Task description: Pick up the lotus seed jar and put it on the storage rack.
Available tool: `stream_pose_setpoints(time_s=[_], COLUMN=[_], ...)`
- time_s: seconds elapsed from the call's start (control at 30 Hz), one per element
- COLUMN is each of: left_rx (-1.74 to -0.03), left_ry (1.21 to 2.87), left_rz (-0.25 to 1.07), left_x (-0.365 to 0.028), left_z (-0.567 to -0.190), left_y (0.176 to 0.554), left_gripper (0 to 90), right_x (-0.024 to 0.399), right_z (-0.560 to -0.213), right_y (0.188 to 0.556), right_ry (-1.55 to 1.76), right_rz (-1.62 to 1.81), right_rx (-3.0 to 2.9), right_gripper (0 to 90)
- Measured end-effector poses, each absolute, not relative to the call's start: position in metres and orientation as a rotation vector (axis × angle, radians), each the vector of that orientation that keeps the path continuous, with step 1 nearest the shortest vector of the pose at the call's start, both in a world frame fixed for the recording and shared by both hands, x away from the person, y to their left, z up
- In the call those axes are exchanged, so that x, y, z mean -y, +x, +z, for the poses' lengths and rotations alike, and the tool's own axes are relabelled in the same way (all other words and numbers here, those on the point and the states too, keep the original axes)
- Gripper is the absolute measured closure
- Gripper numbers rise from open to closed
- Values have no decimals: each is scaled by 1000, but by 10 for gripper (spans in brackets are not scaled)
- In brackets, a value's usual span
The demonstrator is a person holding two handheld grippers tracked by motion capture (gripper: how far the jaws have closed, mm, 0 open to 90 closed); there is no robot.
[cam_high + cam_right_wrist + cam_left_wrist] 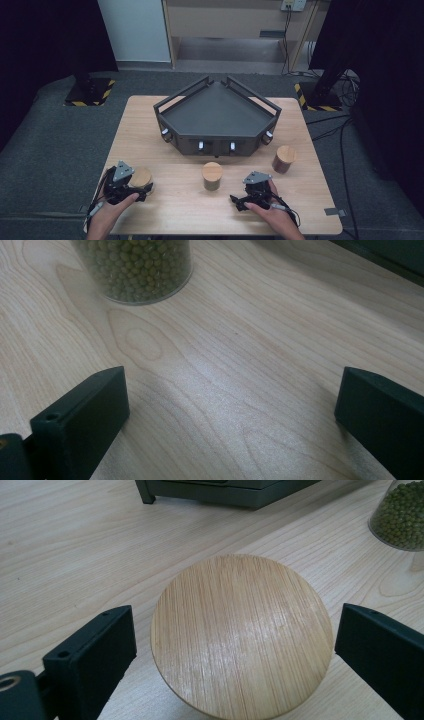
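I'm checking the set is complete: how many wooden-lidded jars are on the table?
3. One jar sits front left between the left tool's open jaws, one in the middle before the dark tray, and one to the right. None seems hidden.

Table holds a rack at the back centre. In front of the rack, centre: middle jar. Right of it, near the rack's right corner: right jar. Front left: left jar, between the left gripper jaws. Right gripper at front right, just right of and nearer than the middle jar.
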State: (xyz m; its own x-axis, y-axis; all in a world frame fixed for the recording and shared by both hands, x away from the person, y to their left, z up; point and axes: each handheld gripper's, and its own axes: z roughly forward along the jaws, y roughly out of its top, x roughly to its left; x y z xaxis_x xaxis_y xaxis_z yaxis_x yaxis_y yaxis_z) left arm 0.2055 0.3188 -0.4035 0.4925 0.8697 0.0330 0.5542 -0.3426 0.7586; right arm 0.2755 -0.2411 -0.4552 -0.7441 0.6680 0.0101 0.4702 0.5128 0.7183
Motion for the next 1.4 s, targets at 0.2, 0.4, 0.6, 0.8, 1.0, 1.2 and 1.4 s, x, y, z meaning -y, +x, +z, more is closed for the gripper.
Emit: stream_pose_setpoints(time_s=[0.2, 0.4, 0.6, 0.8, 1.0, 1.2, 1.4], left_rx=[-1175, -1186, -1193, -1204, -1206, -1211, -1212], left_ry=[2049, 2053, 2058, 2042, 2041, 2040, 2037], left_rz=[568, 560, 550, 528, 530, 534, 544], left_x=[-317, -316, -316, -318, -317, -317, -317], left_z=[-408, -412, -417, -425, -428, -431, -435], left_y=[207, 208, 209, 208, 208, 209, 207], left_gripper=[20, 22, 25, 27, 33, 48, 97], right_x=[241, 241, 241, 241, 241, 241, 241], right_z=[-455, -455, -455, -455, -455, -455, -455], right_y=[275, 275, 275, 275, 275, 275, 275], right_ry=[960, 959, 959, 959, 960, 960, 959], right_rz=[1060, 1060, 1060, 1060, 1060, 1060, 1060], right_rx=[-2489, -2489, -2489, -2489, -2489, -2490, -2489], right_gripper=[12, 12, 13, 12, 12, 12, 12])
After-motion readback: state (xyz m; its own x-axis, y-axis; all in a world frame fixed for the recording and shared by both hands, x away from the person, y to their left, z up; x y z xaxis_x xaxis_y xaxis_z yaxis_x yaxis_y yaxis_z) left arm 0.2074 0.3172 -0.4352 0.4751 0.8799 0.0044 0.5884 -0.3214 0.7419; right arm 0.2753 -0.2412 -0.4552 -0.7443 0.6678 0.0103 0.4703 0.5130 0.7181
